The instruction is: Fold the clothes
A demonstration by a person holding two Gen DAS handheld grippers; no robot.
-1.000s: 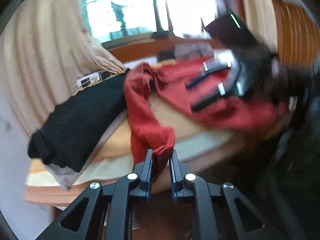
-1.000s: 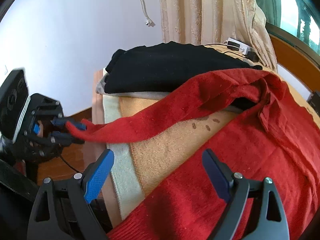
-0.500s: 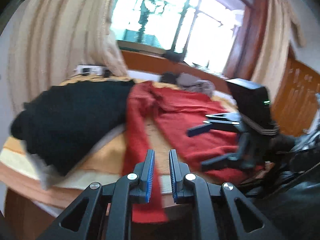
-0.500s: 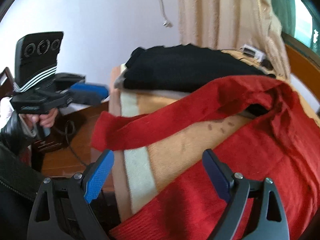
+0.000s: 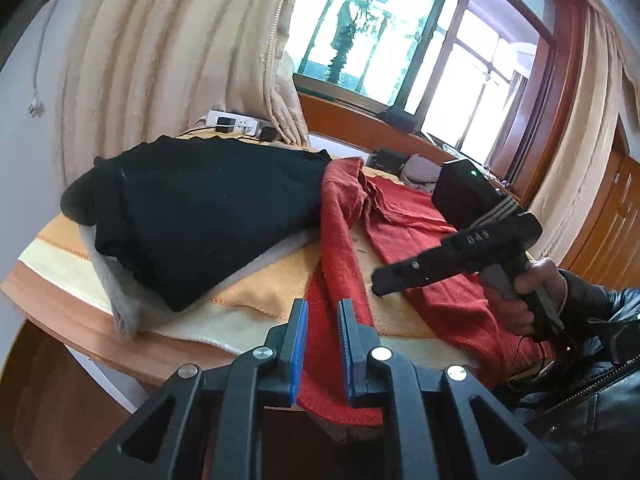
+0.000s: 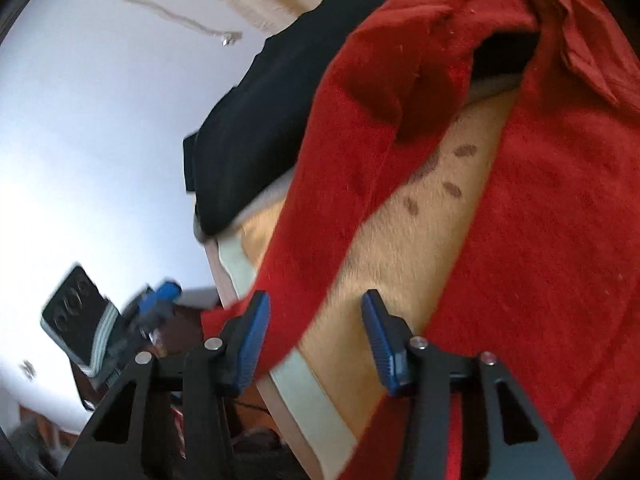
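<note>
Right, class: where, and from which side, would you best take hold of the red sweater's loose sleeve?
Probably the cuff, which hangs free over the table edge: come from the front, below the edge, pinching across its thickness. Higher up, the sleeve lies flat on the orange blanket, leaving little to pinch.

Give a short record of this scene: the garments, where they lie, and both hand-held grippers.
garment in work: red knitted sweater, spread on the orange-and-cream blanket
sleeve: long red sleeve, cuff hanging off the near edge
stack: folded black sweater, beside the sleeve
left hand-held gripper: nearly shut; grip on sleeve unclear
right hand-held gripper: jaws closing, sleeve partly between, not yet pinched
</note>
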